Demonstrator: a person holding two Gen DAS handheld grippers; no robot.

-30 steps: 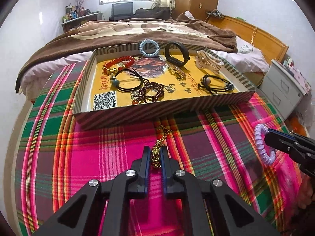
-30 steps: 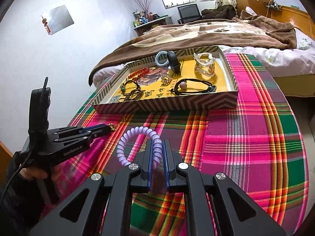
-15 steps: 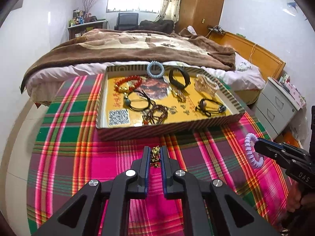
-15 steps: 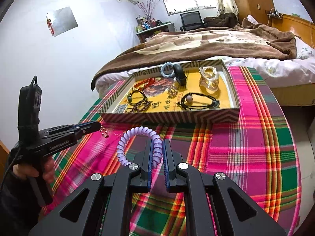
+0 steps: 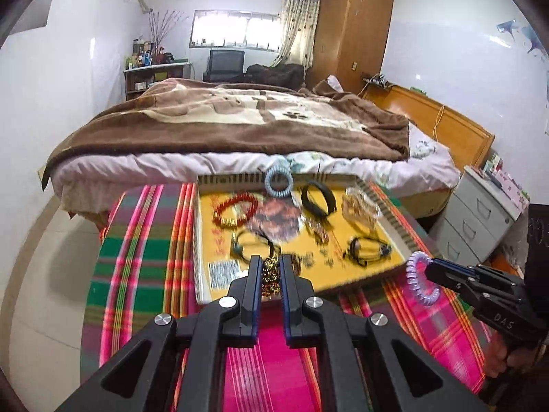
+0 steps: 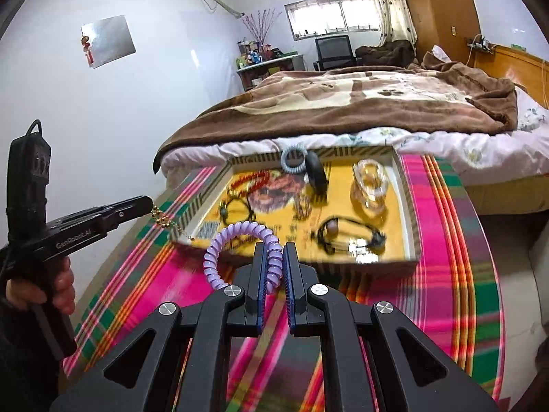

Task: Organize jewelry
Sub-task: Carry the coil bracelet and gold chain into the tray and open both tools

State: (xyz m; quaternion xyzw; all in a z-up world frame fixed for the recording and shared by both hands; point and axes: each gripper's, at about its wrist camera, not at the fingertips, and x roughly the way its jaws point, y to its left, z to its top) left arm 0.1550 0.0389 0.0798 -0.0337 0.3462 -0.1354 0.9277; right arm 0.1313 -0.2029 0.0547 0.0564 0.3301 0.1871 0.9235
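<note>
You've lifted both pieces off the counter. Left gripper grips the chain, right gripper the coil. Both now face the tray.

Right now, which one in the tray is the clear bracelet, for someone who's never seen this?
Find the striped tray on the plaid cloth beside the bed. Look in its far right corner. The clear bracelet there is chunky and see-through, unlike the dark bands and beads around it.

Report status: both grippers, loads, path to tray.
Left gripper shut on gold chain. Right gripper shut on purple coil tie. Both above the plaid cloth, tray ahead, nothing between.
</note>
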